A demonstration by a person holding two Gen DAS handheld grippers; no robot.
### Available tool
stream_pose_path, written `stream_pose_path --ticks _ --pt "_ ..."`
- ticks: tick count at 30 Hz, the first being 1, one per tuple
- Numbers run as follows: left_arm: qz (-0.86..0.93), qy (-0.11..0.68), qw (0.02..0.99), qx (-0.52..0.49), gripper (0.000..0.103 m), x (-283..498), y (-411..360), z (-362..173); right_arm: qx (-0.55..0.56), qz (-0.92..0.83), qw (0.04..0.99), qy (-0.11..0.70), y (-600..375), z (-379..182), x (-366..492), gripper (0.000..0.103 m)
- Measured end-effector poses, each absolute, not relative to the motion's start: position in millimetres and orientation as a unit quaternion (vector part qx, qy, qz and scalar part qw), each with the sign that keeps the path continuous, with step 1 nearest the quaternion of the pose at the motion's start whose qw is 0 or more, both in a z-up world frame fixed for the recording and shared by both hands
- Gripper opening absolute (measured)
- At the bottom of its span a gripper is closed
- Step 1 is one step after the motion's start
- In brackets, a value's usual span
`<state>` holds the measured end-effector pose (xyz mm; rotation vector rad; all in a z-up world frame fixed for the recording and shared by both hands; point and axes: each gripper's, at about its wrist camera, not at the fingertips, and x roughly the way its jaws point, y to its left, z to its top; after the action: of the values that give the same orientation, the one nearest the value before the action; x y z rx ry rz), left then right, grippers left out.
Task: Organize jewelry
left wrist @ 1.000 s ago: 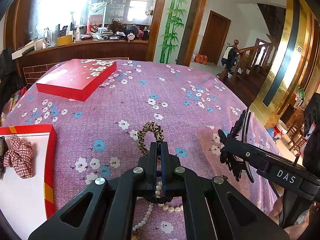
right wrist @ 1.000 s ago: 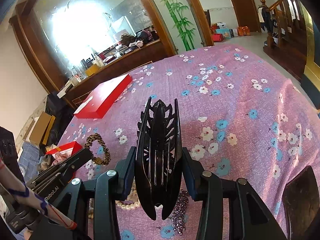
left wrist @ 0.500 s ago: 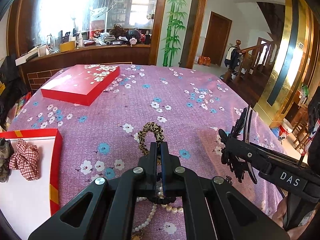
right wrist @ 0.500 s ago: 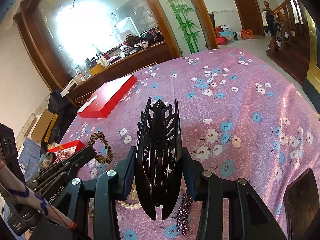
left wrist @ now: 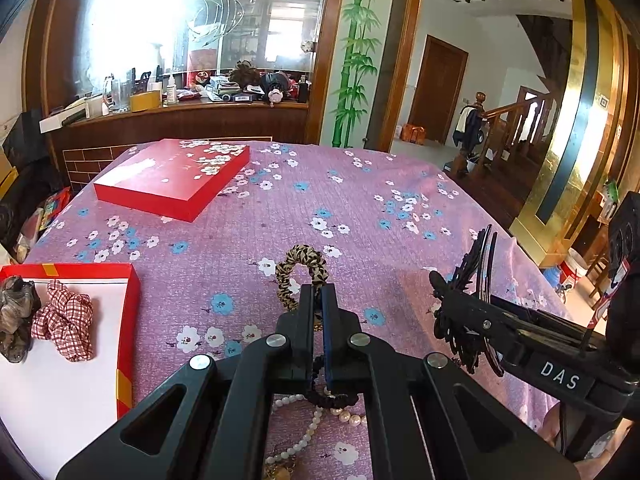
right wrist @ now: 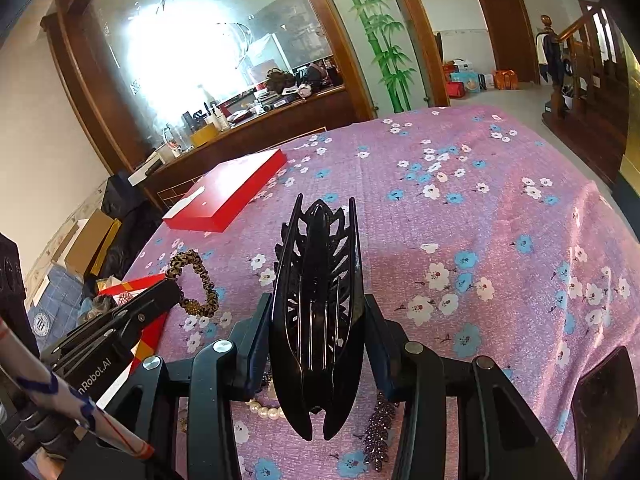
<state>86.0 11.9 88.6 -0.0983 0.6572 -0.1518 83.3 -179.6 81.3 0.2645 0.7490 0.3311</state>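
Note:
My left gripper [left wrist: 318, 294] is shut on a leopard-print scrunchie [left wrist: 301, 270] and holds it above the purple floral tablecloth [left wrist: 360, 208]; the scrunchie also shows in the right wrist view [right wrist: 192, 280]. My right gripper [right wrist: 316, 312] is shut on a large black claw hair clip [right wrist: 318, 308], which also shows at the right of the left wrist view [left wrist: 472, 300]. An open red tray with a white floor [left wrist: 60, 360] lies at the left and holds a red checked scrunchie [left wrist: 66, 324] and a grey-brown hair piece [left wrist: 16, 316].
A pearl necklace [left wrist: 308, 428] and a black scrunchie [left wrist: 332, 398] lie under the left gripper. A purple beaded piece [right wrist: 378, 436] lies under the right gripper. A closed red lid [left wrist: 172, 176] sits at the far left of the table. A wooden counter [left wrist: 180, 120] stands behind.
Both grippers have risen a little with their items still held. The red tray with its scrunchie now shows more fully at the left.

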Motion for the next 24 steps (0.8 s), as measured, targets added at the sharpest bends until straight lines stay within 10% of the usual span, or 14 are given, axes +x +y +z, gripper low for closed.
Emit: stream_pose_path --ticks 24 --pt "-0.074 0.307 0.948 -0.039 0.003 77.7 7.6 87.6 0.147 0.18 0.892 0.388 -170.6 72.8 94.3 0.046"
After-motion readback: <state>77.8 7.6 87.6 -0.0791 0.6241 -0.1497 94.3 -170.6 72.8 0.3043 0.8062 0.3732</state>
